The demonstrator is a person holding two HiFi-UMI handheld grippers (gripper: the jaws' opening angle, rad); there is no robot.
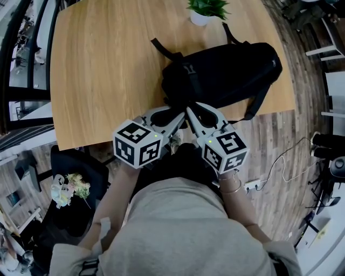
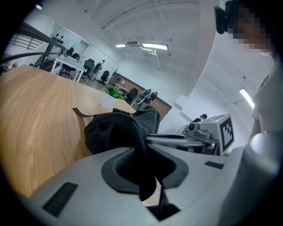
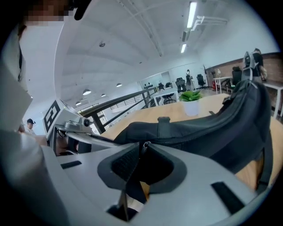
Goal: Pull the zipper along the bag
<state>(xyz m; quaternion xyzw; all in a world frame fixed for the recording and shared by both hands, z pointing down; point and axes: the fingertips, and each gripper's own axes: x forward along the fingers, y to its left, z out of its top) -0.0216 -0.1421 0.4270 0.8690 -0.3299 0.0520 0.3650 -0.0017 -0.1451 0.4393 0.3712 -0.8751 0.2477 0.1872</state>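
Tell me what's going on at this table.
A person is working on a black backpack that lies on the wooden table, using two hand-held grippers. The left gripper is clamped on a fold of its fabric at the near end. The right gripper pinches the zipper pull beside it.

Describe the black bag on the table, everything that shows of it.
The black bag looks like soft fabric, a backpack lying on its side on the wooden table, near the front edge. Straps trail out of it, one toward the potted plant. A zipper line runs along its upper seam. The left gripper pinches a fold of its fabric; the right gripper is closed on the zipper pull.
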